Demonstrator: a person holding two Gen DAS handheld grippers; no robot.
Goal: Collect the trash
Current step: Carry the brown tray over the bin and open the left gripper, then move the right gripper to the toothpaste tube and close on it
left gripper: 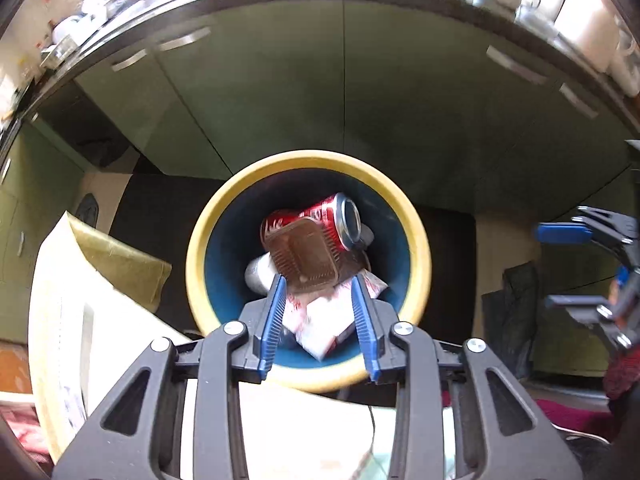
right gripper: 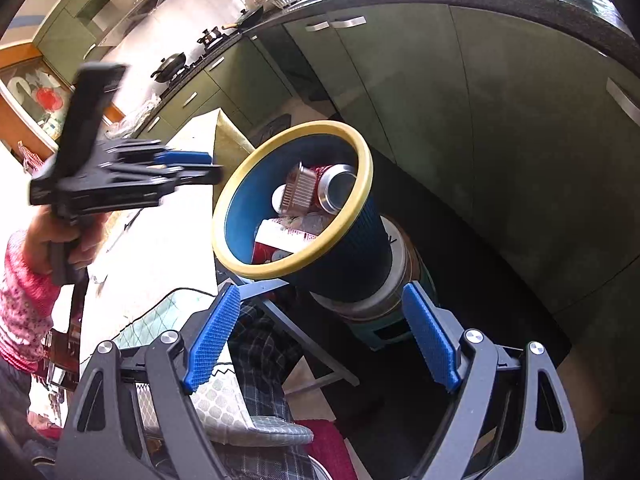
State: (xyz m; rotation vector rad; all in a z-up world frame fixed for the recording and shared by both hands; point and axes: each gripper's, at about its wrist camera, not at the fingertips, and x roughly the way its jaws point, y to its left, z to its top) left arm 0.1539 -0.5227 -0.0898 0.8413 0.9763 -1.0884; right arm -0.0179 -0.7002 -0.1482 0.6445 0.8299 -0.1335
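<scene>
while the left tool [left gripper: 318, 280] hangs over the bin [left gripper: 416, 240], its jaws stand apart, gripping nothing. a brown tray [left gripper: 308, 258] lies on the red can [left gripper: 336, 216] inside. the right tool [right gripper: 320, 304] gapes wide, empty.

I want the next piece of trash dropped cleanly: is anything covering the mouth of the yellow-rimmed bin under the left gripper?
Nothing visible covers it. The bin mouth is open below the left gripper; inside lie only a red can, a brown tray and a carton.

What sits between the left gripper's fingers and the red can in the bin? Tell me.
In the left wrist view, a brown ribbed plastic tray lies between the left gripper and the red can, above a white carton.
</scene>
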